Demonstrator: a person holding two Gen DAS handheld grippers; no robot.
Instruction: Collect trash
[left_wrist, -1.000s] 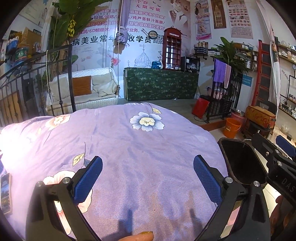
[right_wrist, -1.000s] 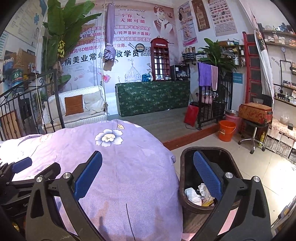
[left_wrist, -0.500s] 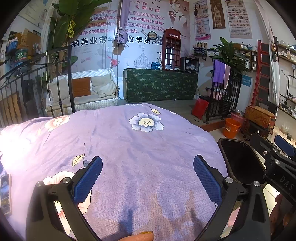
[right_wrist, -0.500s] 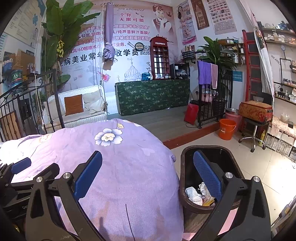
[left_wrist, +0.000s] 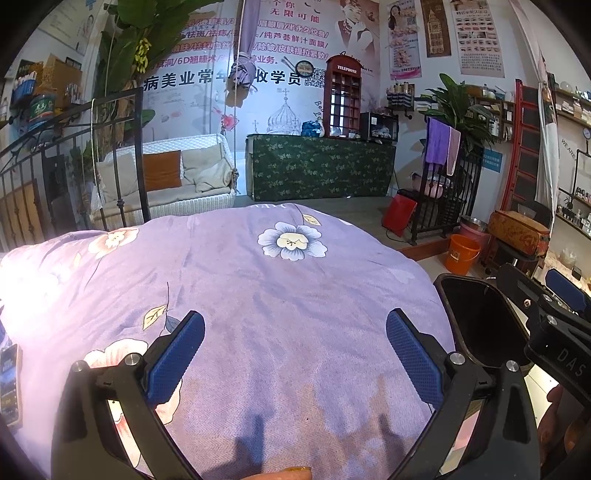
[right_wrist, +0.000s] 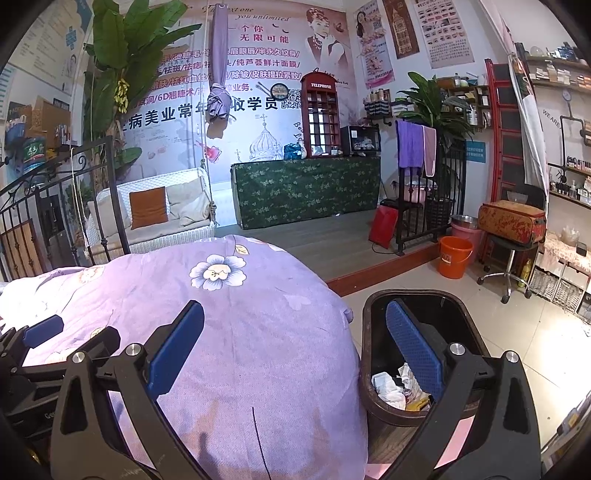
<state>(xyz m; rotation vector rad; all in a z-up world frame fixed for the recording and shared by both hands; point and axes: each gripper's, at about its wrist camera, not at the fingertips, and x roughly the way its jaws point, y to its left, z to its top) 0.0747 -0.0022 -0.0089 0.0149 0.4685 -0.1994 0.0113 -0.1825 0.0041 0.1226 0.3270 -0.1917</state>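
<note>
A dark oval trash bin (right_wrist: 373, 332) stands on the floor at the right side of the bed; crumpled white paper and wrappers (right_wrist: 388, 384) lie in its bottom. It shows in the left wrist view (left_wrist: 476, 317) too. My left gripper (left_wrist: 295, 347) is open and empty above the purple flowered bedspread (left_wrist: 258, 295). My right gripper (right_wrist: 295, 347) is open and empty, over the bed's right edge, its right finger (right_wrist: 413, 347) above the bin. No loose trash shows on the bedspread.
A phone (left_wrist: 9, 384) lies at the bed's left edge. A black iron bed frame (left_wrist: 122, 155) stands behind. An orange bucket (right_wrist: 454, 256), a stool (right_wrist: 509, 258) and a red bag (right_wrist: 384, 225) are on the floor to the right.
Both grippers have barely moved; the views shift only slightly. Both stay open and empty.
</note>
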